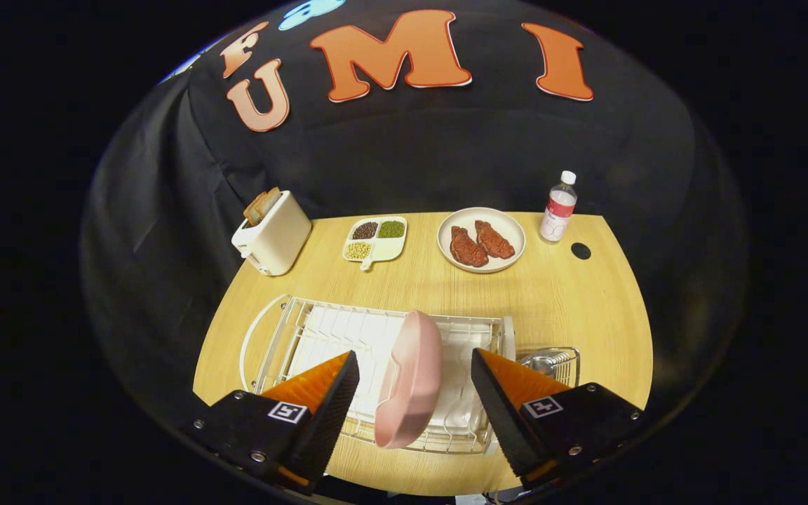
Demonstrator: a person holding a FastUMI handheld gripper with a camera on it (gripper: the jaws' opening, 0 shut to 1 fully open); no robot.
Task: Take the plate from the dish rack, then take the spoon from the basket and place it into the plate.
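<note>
A pink plate (411, 379) stands on edge in the white wire dish rack (320, 333) on the wooden table. My gripper (414, 403) hangs above the rack, open, with the plate's edge in the gap between the fingers and clear of both. A small wire basket (555, 363) is fixed to the rack's right end, just beyond the right finger; something metallic shows inside it, partly hidden by that finger.
Beyond the rack stand a white toaster (274, 233) with bread, a divided dish of beans (374, 240), a round plate with two pieces of meat (481, 240) and a small bottle (558, 207). A dark hole (580, 250) marks the table near the bottle.
</note>
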